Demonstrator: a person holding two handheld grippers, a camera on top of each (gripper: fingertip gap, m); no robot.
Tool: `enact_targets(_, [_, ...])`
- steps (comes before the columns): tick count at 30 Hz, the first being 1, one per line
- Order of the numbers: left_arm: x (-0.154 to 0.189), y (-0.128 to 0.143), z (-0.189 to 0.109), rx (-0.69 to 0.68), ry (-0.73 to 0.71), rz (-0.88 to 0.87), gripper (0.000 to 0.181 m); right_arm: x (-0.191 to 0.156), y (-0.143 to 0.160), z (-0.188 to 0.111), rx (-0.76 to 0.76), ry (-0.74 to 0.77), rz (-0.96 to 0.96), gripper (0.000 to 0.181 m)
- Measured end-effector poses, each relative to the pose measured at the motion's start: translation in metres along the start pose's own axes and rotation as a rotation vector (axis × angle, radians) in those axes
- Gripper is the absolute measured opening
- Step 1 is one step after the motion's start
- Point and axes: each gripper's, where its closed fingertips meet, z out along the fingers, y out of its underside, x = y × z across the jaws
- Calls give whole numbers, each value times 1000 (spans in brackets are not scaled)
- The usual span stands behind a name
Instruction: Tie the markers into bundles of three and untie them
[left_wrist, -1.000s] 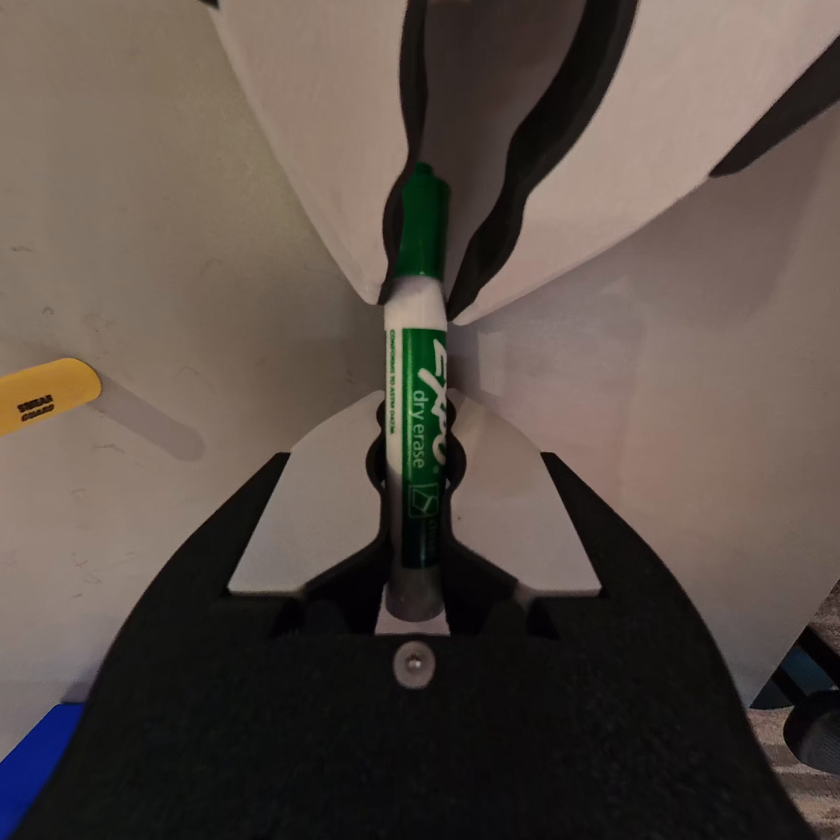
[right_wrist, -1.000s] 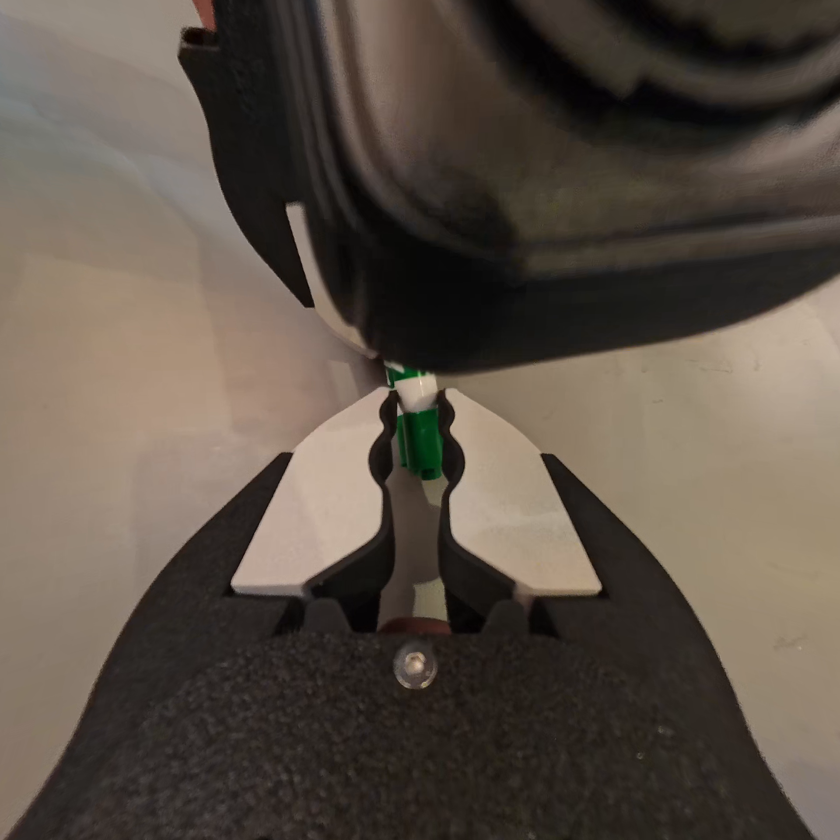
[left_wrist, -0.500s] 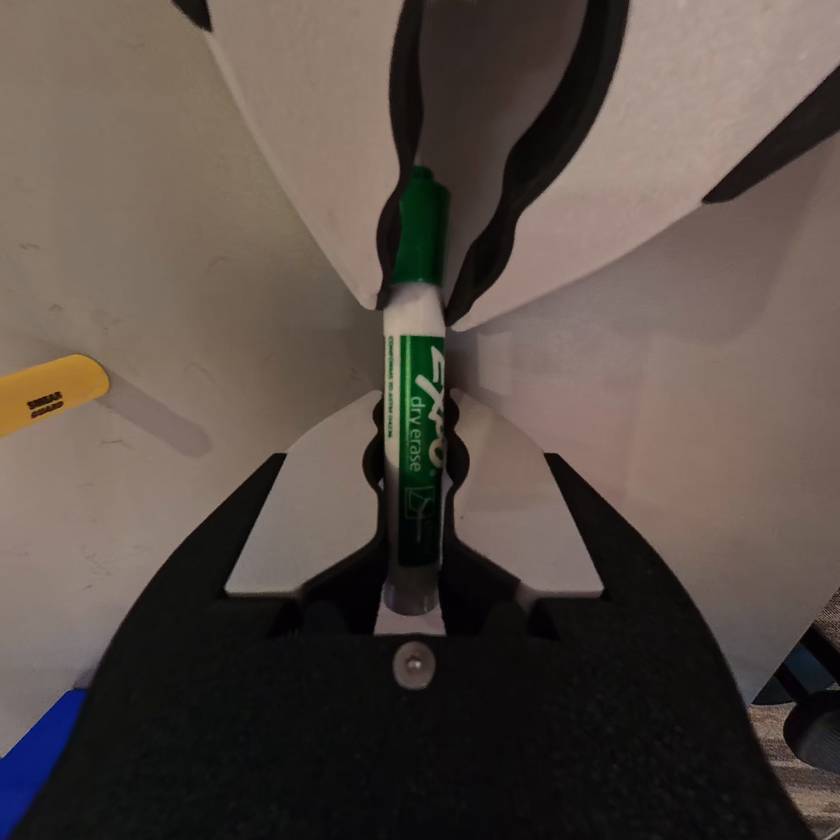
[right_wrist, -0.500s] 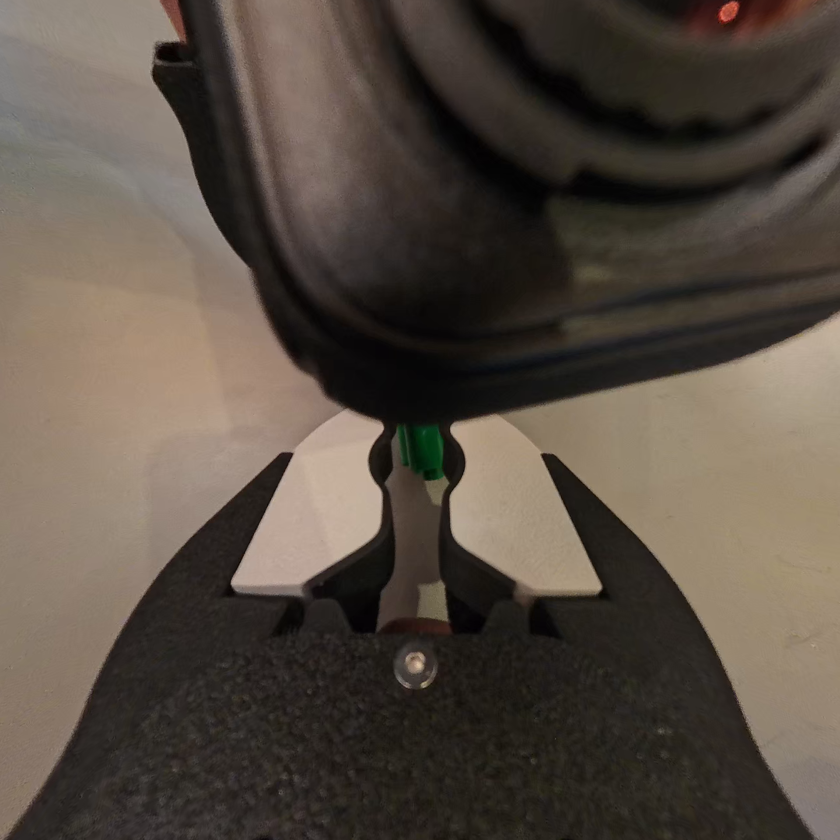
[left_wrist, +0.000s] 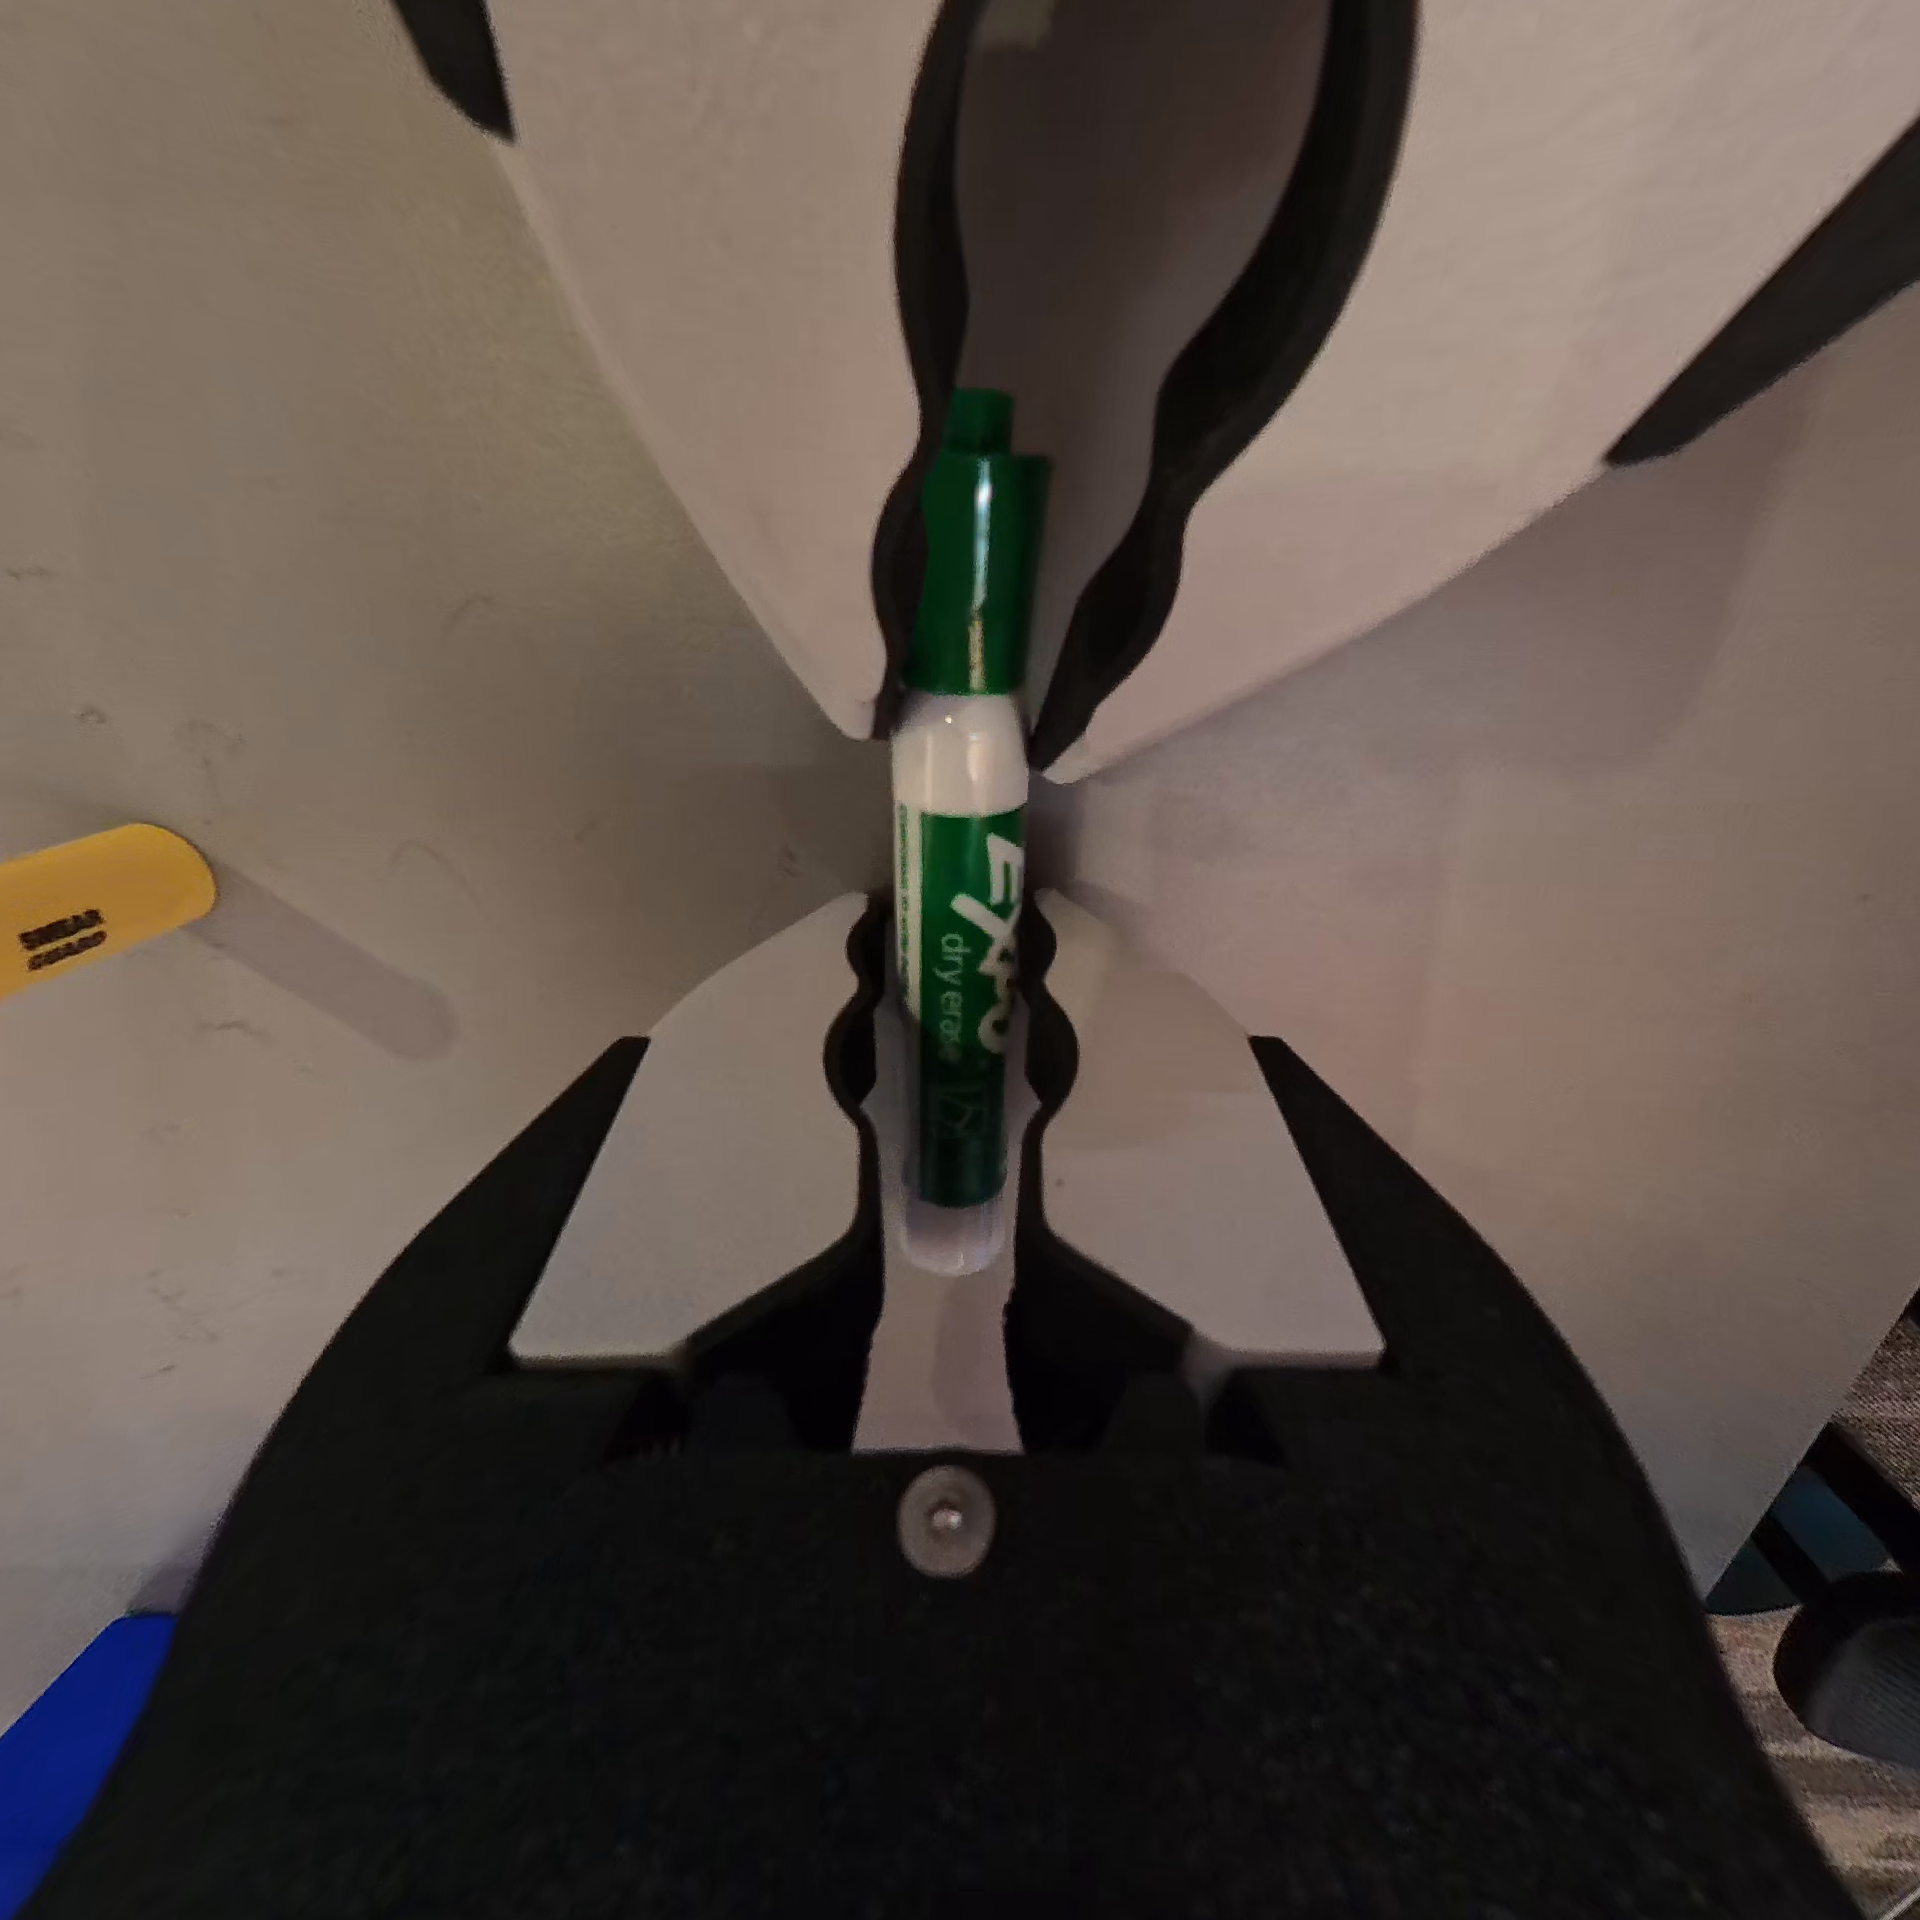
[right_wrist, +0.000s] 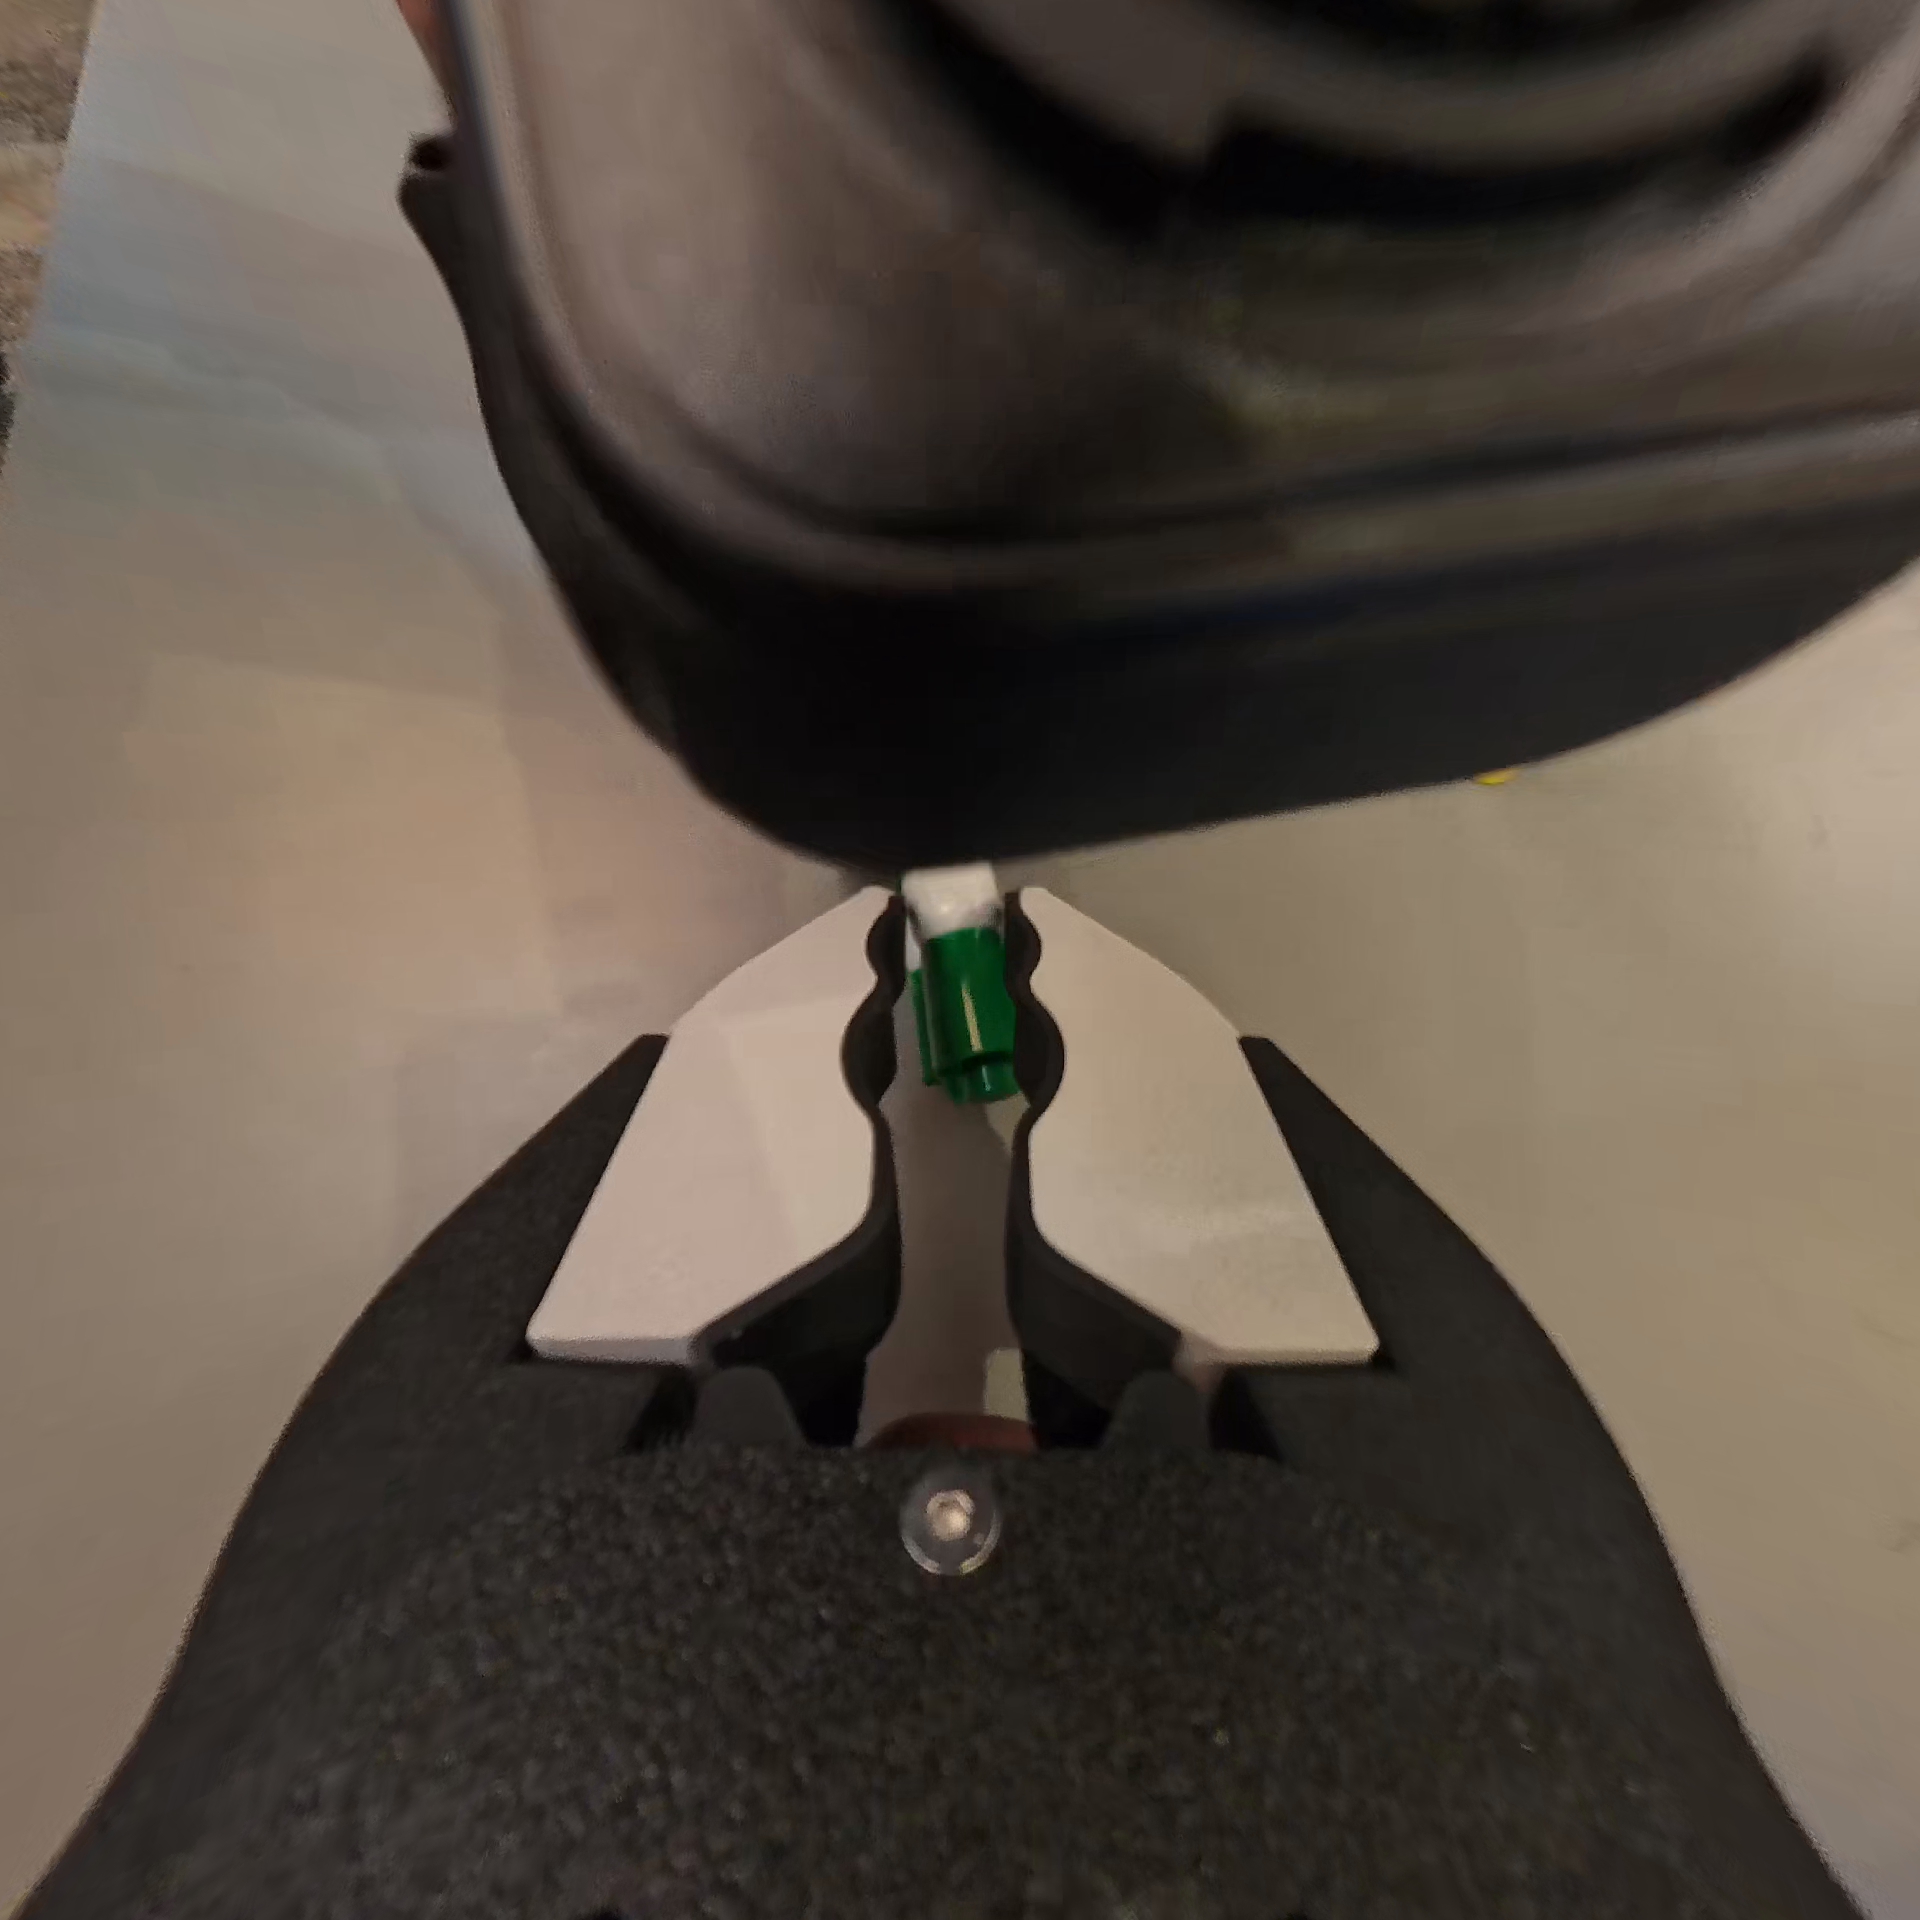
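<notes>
Alignment between the two tools is governing the coming move. The left hand-held gripper (left_wrist: 956, 997) is clamping the labelled barrel of the green marker (left_wrist: 961, 935), with the marker's long axis running straight forward along the fingers and its rear end sitting between them, short of the gripper body. Directly ahead, the right hand-held gripper (right_wrist: 956, 997) is facing the opposite way, tip to tip with the left one, and is closing on the green cap (right_wrist: 966, 1023) of the same marker; its fingers (left_wrist: 727, 364) are appearing large across the top of the left wrist view. Both tools are therefore sharing one axis, and neither is nearer: each is gripping one end. Judged from this, any next motion must run along that axis or the marker will twist in the pads. Beneath, the pale counter (left_wrist: 364, 520) is carrying a yellow marker (left_wrist: 94, 904) off to the left, well apart.
</notes>
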Motion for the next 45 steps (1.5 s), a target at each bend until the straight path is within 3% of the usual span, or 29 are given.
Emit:
enact_targets(8, [2,-1,0,9,1,7,18,0,6,-7,32,-29,38,26])
enact_targets(11, [2,-1,0,6,1,6,18,4,21,-11,-30,-13,28,29])
enact_targets(18, [2,-1,0,3,5,-4,18,6,31,-4,-75,39,-57,24])
enact_targets(27, [3,-1,0,-9,1,-3,18,6,34,-5,-80,27,-21,24])
enact_targets(35, [-4,1,-2,8,-62,17,17,17,27,-42,29,31,97,36])
enact_targets(45, [-19,-7,-35,208,-135,-90,17,39,19,-80,182,114,190,36])
